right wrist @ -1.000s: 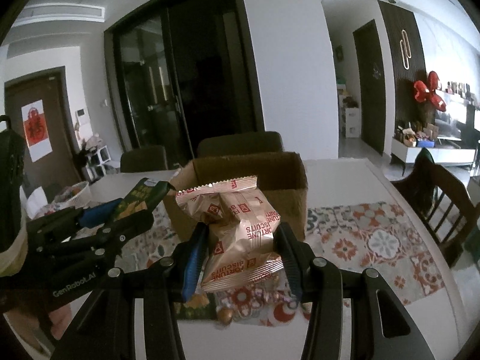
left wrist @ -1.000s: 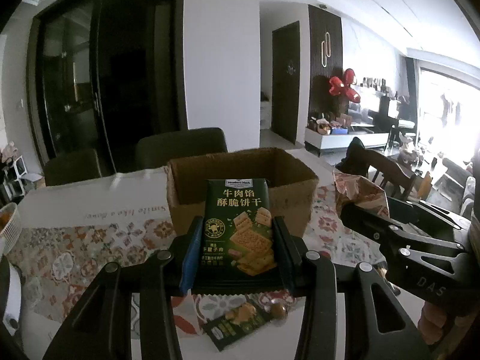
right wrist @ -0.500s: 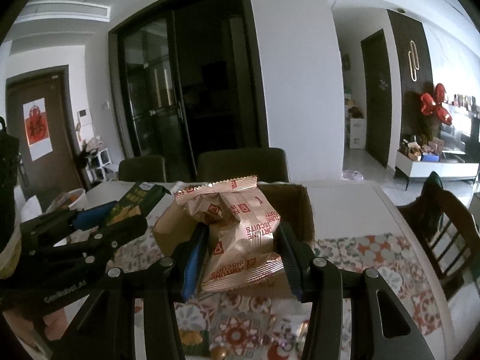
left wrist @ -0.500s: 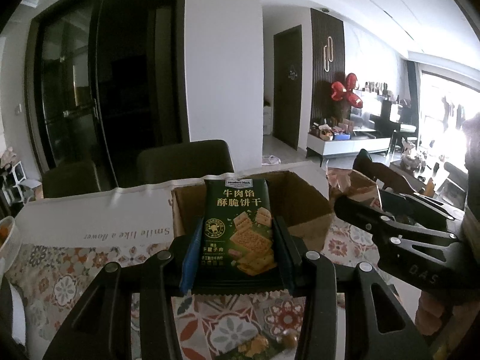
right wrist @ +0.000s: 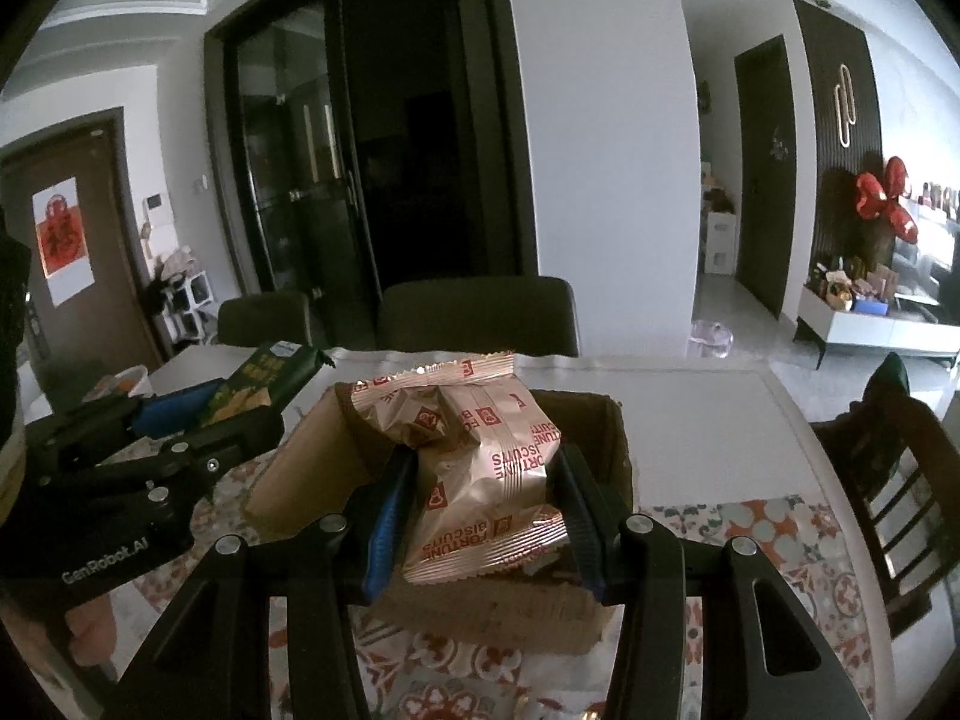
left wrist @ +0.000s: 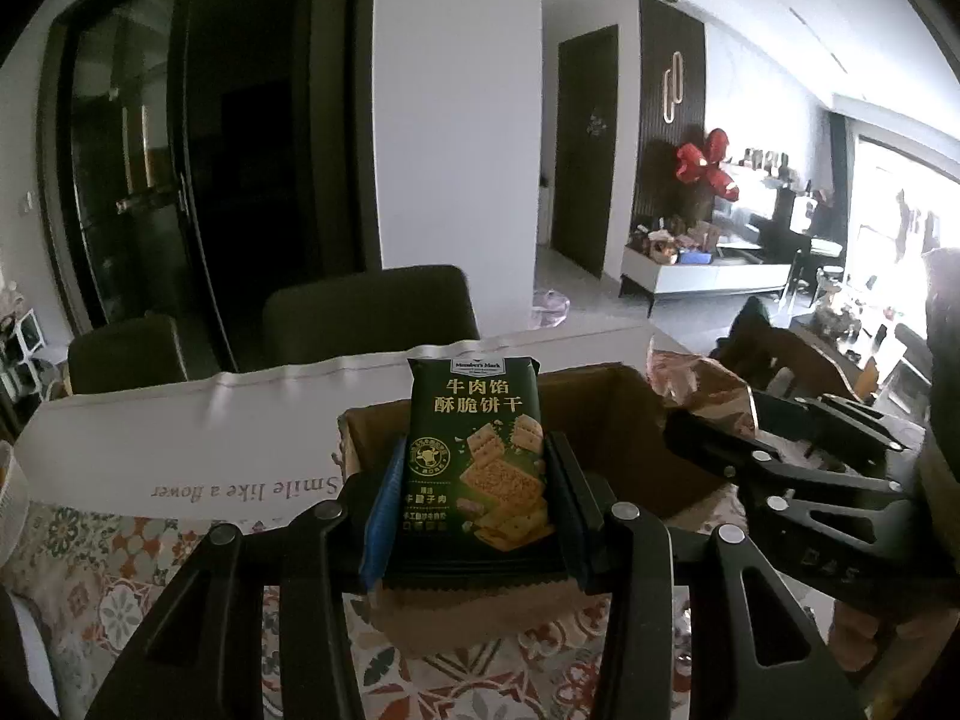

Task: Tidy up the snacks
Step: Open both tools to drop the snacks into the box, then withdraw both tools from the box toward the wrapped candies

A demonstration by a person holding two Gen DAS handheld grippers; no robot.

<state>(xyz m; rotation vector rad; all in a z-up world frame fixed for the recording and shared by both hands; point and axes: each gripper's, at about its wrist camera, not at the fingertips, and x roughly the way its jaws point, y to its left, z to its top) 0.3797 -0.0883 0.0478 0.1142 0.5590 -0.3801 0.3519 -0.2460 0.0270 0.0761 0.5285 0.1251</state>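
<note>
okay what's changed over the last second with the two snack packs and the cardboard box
Both hand-held grippers carried their packs forward to the cardboard box; the loose snacks on the cloth dropped out of view. Unchanged: left hand-held gripper clamps the green cracker pack, right hand-held gripper the gold biscuit pack.

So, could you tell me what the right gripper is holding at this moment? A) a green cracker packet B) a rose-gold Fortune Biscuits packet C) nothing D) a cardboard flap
B: the right gripper is clamped on the rose-gold Fortune Biscuits packet in front of the cardboard box.

Left gripper [left wrist: 474,504] clamps green cracker packet [left wrist: 477,456]; cardboard box [left wrist: 618,420] behind.
</note>
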